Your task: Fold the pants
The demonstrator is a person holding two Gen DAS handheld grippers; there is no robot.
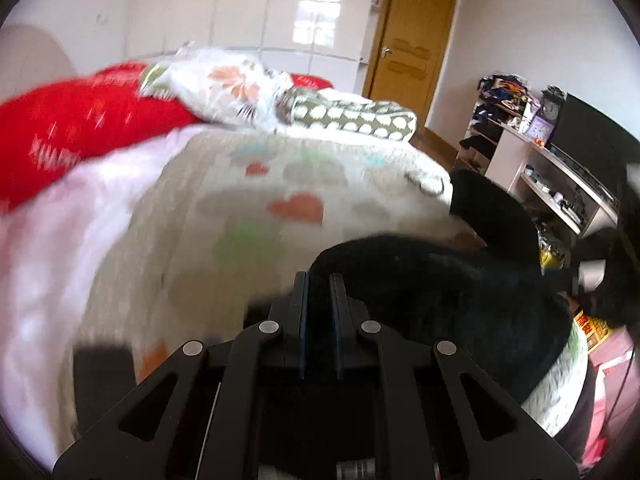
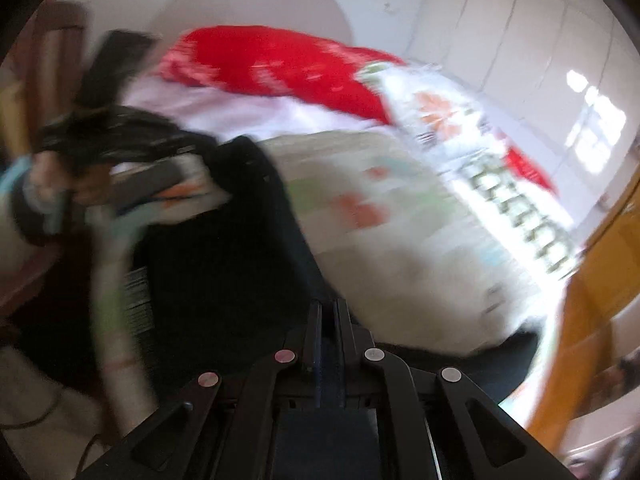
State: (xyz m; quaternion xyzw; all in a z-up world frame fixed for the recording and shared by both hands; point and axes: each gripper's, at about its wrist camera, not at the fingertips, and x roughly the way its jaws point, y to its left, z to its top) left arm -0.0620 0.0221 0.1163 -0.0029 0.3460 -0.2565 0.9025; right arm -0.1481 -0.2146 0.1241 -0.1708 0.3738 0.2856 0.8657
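Both wrist views look steeply down, close over the bed [image 1: 192, 240], sharing its heart-print cover and red pillow [image 2: 280, 64].

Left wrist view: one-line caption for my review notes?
Left gripper shut on black pants over the heart-print bedspread.

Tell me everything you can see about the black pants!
The black pants look soft and thick, like fleece, with no pattern. They lie bunched and curled on the heart-patterned blanket, near the bed's edge, not folded flat yet. The left hand-held gripper is shut on a fold of them. In the right wrist view the right hand-held gripper looks shut on the dark cloth too, though that picture is blurry.
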